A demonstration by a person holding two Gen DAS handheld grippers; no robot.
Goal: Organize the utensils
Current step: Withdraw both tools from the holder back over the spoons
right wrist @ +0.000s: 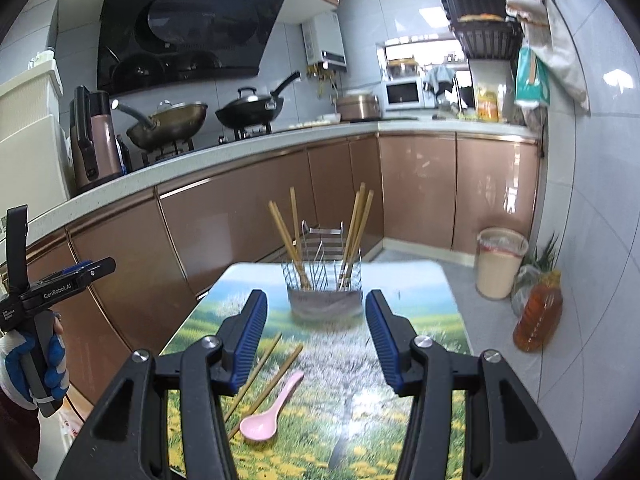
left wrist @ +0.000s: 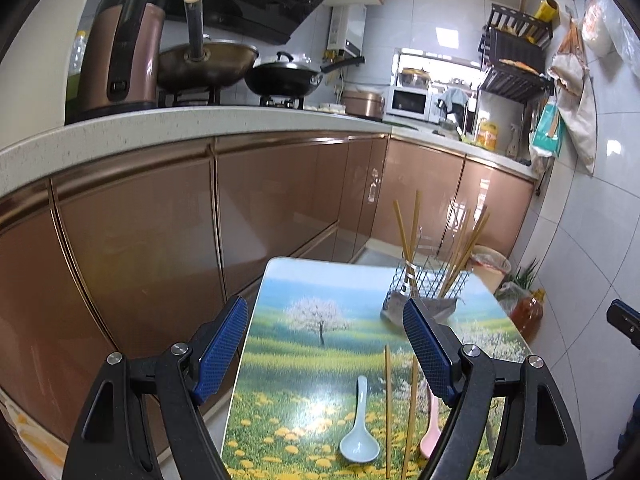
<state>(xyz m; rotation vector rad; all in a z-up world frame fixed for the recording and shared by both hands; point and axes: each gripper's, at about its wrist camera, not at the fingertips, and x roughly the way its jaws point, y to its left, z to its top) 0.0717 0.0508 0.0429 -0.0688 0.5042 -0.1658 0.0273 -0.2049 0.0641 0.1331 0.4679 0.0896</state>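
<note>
- Above a small table printed with a meadow and a blossoming tree, I hold both my grippers over the utensils, bronze kitchen cabinets behind.
- My left gripper hangs with its jaws spread wide and nothing between them; the blue pads touch no utensil.
- My right gripper is released too, its jaws parted and empty, framing the wire utensil holder at the table's far end.
- Several chopsticks stand upright in that holder, split into a left and a right bunch.
- On the near part of the table lie a white soup spoon, bowl toward me, two loose chopsticks just beside it, and a pink spoon on their other side.
- From the right wrist view, the pink spoon rests beside the chopsticks, below and left of my right gripper's left finger.
- My gloved left hand grips the left tool's handle at the frame's edge.
</note>
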